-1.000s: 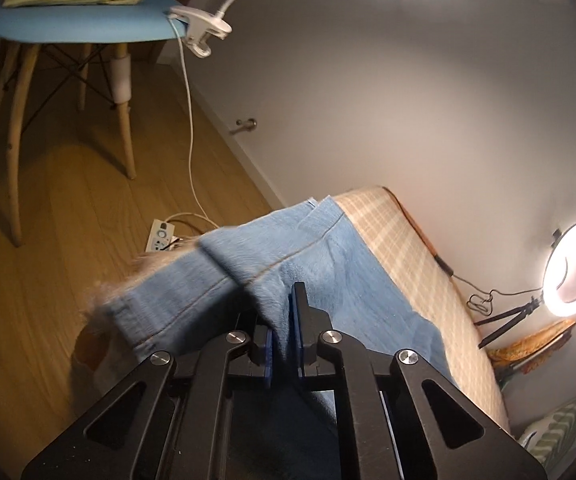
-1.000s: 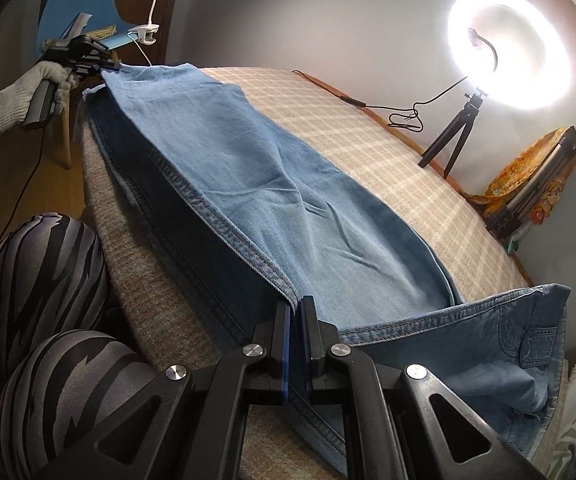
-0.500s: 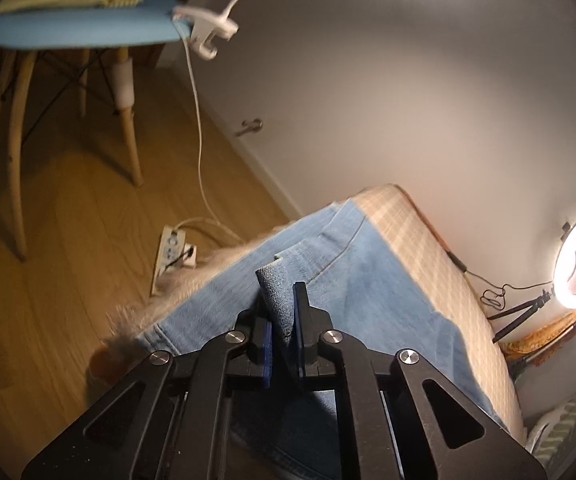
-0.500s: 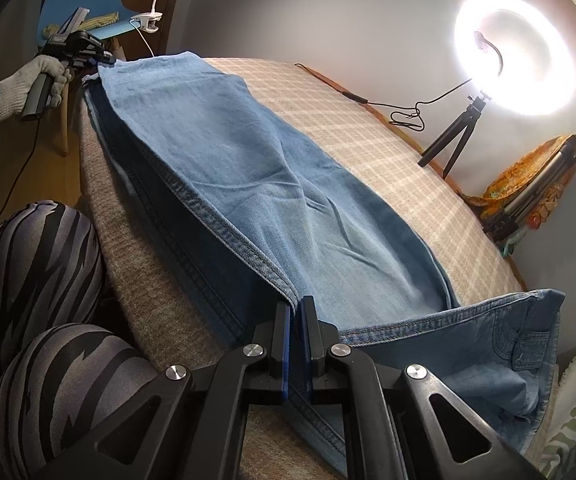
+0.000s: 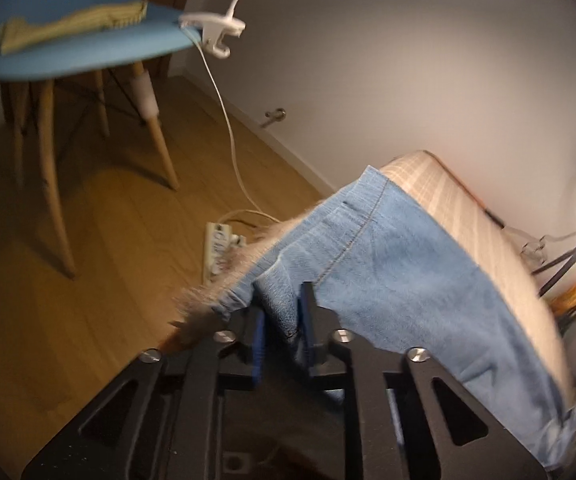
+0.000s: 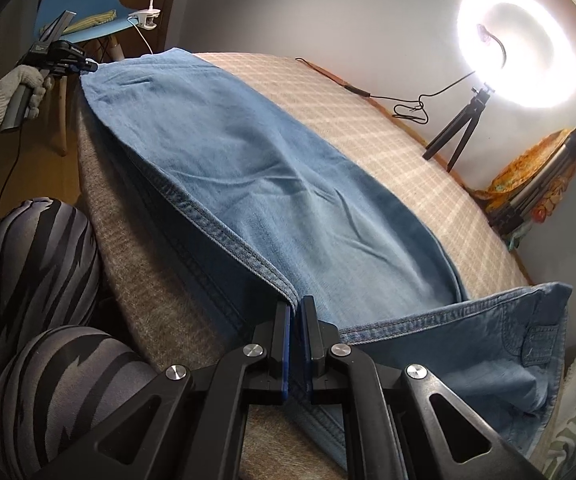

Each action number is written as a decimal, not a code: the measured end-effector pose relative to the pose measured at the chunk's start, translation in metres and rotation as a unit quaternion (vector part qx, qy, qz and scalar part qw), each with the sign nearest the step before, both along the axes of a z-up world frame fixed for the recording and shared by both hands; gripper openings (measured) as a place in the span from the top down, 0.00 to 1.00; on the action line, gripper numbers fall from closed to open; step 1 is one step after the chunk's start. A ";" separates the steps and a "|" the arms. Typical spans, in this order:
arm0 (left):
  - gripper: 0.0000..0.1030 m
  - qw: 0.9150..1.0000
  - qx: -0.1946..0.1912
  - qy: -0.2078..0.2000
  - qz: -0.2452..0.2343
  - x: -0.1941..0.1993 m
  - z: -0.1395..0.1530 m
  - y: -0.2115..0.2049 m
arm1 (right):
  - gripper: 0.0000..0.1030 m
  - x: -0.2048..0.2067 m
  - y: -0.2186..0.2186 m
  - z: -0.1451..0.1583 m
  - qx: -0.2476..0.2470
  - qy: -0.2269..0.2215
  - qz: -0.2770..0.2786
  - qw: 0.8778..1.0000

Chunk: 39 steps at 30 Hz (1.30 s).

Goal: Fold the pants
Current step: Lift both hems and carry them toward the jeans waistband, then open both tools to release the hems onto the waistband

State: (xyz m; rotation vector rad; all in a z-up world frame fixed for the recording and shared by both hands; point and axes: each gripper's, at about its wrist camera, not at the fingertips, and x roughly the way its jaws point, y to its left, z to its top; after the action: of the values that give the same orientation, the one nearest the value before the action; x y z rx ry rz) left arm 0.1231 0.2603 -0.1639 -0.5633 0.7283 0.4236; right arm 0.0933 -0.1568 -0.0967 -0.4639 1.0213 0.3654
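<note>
Ahead of the left wrist camera, the left gripper [image 5: 282, 336] has its two fingers pinched on a bunched bit of hem at the leg end of the pants [image 5: 400, 272], though this view is blurred. That end of the denim hangs just over the corner of the bed [image 5: 464, 208], above the wooden floor [image 5: 100, 240] with its power strip [image 5: 218, 250] and the blue chair [image 5: 72, 52] further off. From the right wrist camera, the right gripper [image 6: 295, 320] is clamped on the stitched side seam near the waist, and the pants [image 6: 288, 184] lie lengthwise along the near edge of the checked bed [image 6: 388, 140], one leg laid over the other, the waistband turned open at the right. At the far end the gloved left hand [image 6: 12, 92] holds its tool at the hem. A ring light [image 6: 520, 48] glares beyond. To do this step well, I judge both grips should hold firm and pull evenly apart so the seam runs straight and taut, then lower the cloth flat with edges lined up; a slack side would leave the creases in the middle.
</note>
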 end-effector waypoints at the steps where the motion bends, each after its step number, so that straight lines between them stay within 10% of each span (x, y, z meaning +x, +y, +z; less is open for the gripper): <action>1: 0.77 1.000 0.015 0.007 0.002 -0.001 0.005 -0.001 | 0.96 -0.001 -0.001 -0.001 0.001 0.001 0.000 1.000; 10: 0.48 0.988 0.131 -0.012 -0.082 -0.015 0.065 -0.055 | 0.94 -0.003 -0.007 0.000 0.029 0.002 -0.027 0.999; 22: 0.48 0.964 0.097 -0.045 -0.244 0.008 0.084 -0.169 | 0.73 -0.013 -0.028 0.017 0.100 -0.003 -0.081 0.992; 29: 0.47 0.928 0.051 -0.061 -0.365 0.035 0.088 -0.254 | 0.56 -0.030 -0.080 0.043 0.169 -0.033 -0.198 0.965; 39: 0.36 0.852 0.003 -0.060 -0.520 0.081 0.103 -0.396 | 0.23 -0.071 -0.161 0.058 0.163 -0.072 -0.365 0.914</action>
State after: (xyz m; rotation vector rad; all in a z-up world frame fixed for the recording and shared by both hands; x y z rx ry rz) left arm 0.2039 -0.1362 -0.0612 -0.1215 0.8025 -0.6203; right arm 0.0222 -0.3179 -0.0385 0.2038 0.8955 -0.1722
